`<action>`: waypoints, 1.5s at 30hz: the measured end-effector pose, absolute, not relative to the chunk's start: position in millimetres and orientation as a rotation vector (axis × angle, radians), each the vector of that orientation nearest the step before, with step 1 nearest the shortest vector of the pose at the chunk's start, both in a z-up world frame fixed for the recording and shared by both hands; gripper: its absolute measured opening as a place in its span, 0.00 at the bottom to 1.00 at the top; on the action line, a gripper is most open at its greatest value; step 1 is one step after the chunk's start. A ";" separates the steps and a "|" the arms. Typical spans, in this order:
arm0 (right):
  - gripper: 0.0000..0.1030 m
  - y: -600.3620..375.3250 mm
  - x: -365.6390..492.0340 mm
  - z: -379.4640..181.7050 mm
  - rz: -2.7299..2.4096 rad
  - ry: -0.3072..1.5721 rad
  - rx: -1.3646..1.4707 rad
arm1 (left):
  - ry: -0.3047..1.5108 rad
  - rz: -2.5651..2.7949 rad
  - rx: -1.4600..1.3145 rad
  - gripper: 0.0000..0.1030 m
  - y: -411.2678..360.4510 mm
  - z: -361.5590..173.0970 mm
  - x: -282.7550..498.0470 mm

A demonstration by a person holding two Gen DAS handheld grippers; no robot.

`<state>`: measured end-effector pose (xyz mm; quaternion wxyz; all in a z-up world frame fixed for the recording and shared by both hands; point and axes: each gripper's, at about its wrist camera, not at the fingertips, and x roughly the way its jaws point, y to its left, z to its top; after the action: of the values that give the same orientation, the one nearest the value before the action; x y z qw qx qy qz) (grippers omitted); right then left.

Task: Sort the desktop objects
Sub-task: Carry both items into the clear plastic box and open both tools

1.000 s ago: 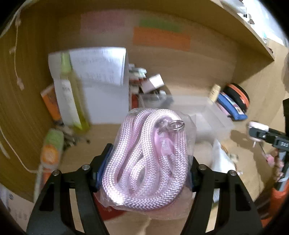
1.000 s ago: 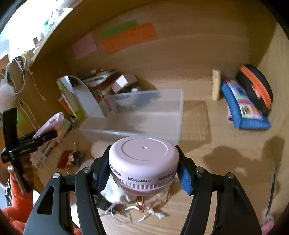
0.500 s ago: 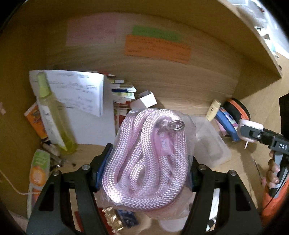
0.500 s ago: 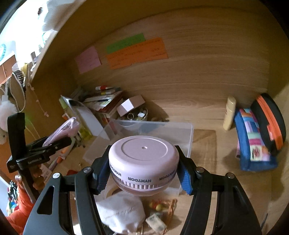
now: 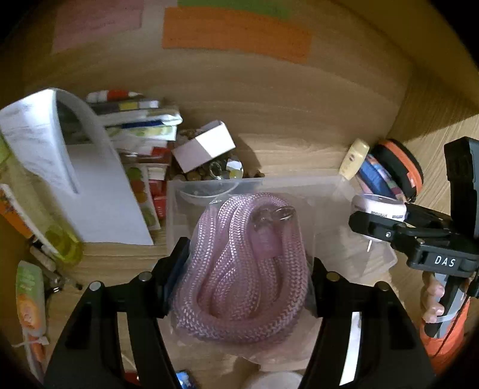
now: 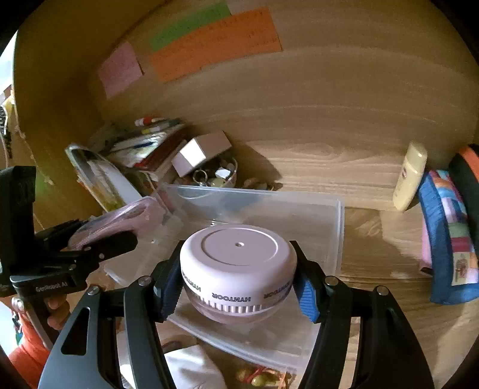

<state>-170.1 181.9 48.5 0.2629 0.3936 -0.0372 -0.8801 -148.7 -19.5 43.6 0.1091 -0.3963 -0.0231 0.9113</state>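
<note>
My left gripper [image 5: 242,269] had the bagged coil of pink rope [image 5: 242,275] pinched between its pads, jaws closing a touch — the bag hung over the clear plastic bin [image 5: 329,191]. My right gripper [image 6: 238,281] was clamped on the round white HYNTOOR device [image 6: 238,257], half-spread around it, also above that bin. Behind stood a white magazine file [image 5: 98,191] and a small white box [image 5: 206,146] — a blue pouch [image 6: 446,236] lay to the right.

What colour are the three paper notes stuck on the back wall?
Pink, green and orange; the right wrist view shows all three best.
</note>
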 end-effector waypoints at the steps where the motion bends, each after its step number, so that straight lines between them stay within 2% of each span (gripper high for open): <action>1: 0.59 181.6 -171.6 46.2 -2.376 -0.100 1.072 | -0.056 2.675 -1.176 0.62 -17.3 40.2 -152.0; 14: 0.59 167.8 -184.6 19.3 -2.388 0.016 1.166 | -0.042 2.600 -1.230 0.62 2.8 7.3 -175.8; 21: 0.59 155.9 -181.5 16.6 -2.430 0.139 1.151 | 0.073 2.634 -1.208 0.62 13.4 1.8 -173.5; 27: 0.59 147.5 -178.5 13.4 -2.456 0.210 1.150 | 0.082 2.647 -1.200 0.62 11.7 1.9 -171.0; 28: 0.60 147.6 -178.0 14.3 -2.455 0.211 1.145 | 0.074 2.644 -1.204 0.62 10.7 1.6 -171.5; 31: 0.71 150.2 -176.9 16.0 -2.444 0.188 1.138 | 0.062 2.642 -1.213 0.64 10.2 1.3 -172.2; 37: 0.72 155.1 -168.7 24.7 -2.462 0.185 1.081 | 0.062 2.624 -1.235 0.65 14.3 6.0 -170.5; 42: 0.77 165.2 -159.3 41.7 -2.524 0.133 1.012 | 0.094 2.639 -1.218 0.66 15.2 22.3 -160.6; 45: 0.78 172.1 -151.7 56.2 -2.529 0.081 0.977 | 0.097 2.679 -1.173 0.76 9.6 36.6 -148.6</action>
<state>-151.7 172.1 56.2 0.2132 0.3518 0.0291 -0.9110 -148.6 9.6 36.6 0.1076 -0.3985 0.0330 0.9102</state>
